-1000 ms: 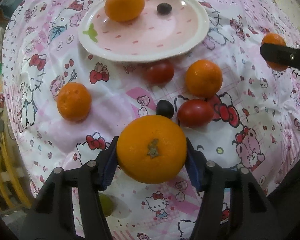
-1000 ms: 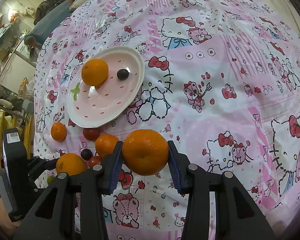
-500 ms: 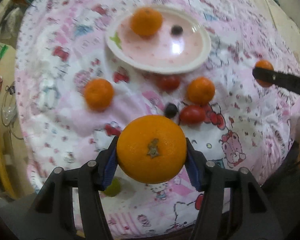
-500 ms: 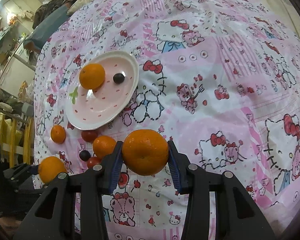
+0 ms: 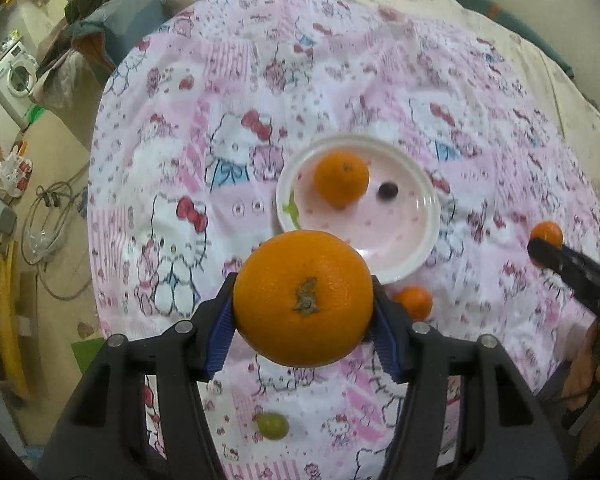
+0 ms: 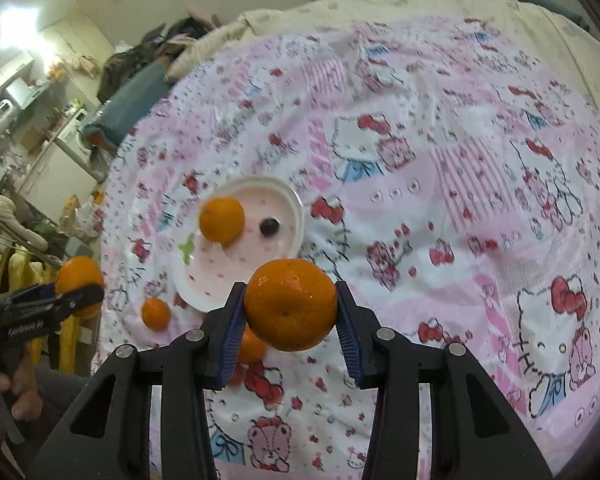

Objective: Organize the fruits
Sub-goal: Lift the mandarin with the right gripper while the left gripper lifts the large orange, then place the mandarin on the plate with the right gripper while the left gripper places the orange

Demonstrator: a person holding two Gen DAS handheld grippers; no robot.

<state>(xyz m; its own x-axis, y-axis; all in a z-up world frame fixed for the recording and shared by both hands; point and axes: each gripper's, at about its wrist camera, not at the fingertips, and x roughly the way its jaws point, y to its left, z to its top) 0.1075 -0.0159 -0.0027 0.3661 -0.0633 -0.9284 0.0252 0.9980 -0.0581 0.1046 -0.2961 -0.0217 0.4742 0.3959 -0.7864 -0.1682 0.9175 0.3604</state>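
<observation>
Orange fruit fills both jaws, one mandarin point(image 5: 303, 298) left, one tangerine point(image 6: 290, 305) right, each gripped tight.

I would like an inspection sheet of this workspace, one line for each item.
Surface: pink cartoon-print cloth over a bed, wrinkled.
Job's things: pink plate holding one orange and one dark grape; loose orange and green grape on the cloth.
Clutter: nothing seen on the cloth.
Grippers: left gripper shut on a large orange; right gripper shut on a second orange.
Cables: hose or cable coil on the floor.
Surroundings: washing machine, piled clothes.
</observation>
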